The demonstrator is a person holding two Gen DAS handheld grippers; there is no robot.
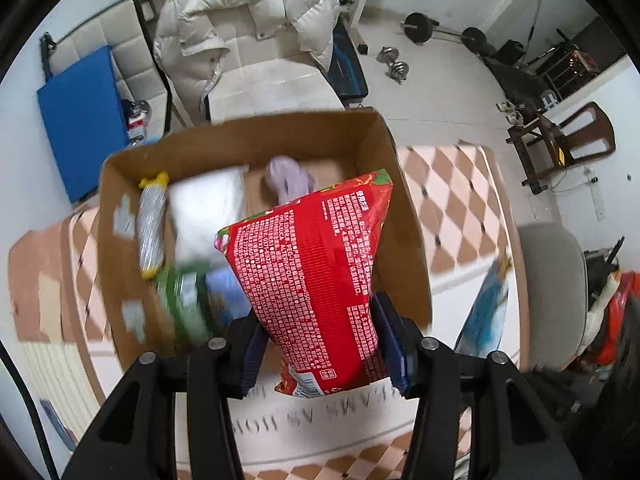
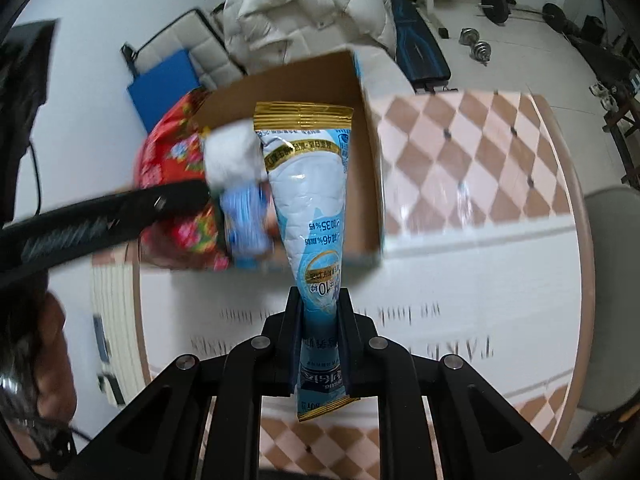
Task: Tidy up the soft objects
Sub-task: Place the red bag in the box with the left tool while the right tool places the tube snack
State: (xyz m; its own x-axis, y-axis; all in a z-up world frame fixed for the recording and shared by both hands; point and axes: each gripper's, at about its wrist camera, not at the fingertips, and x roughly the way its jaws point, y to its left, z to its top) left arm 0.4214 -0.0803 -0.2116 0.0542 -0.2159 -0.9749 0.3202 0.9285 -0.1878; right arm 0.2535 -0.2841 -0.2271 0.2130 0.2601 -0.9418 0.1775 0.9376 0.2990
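My left gripper (image 1: 318, 344) is shut on a red printed soft pack (image 1: 316, 272) and holds it above the near edge of an open cardboard box (image 1: 248, 136). Inside the box lie a white pillow-like pack (image 1: 204, 212), a lilac cloth (image 1: 288, 178), a silver tube with yellow ends (image 1: 151, 224), a green pack (image 1: 184, 300) and a light blue item (image 1: 226, 292). My right gripper (image 2: 320, 312) is shut on a blue-and-white pouch with a gold top (image 2: 310, 184), held upright near the box (image 2: 372, 160). The red pack (image 2: 176, 176) and left gripper arm (image 2: 100, 220) show at left.
The box stands on a round table with a checkered cloth (image 1: 460, 208) (image 2: 480, 152). A chair with a white down jacket (image 1: 248, 12) is behind it. A grey chair (image 1: 552, 292), a wooden chair (image 1: 568, 140) and dumbbells (image 1: 394, 64) stand on the floor at right.
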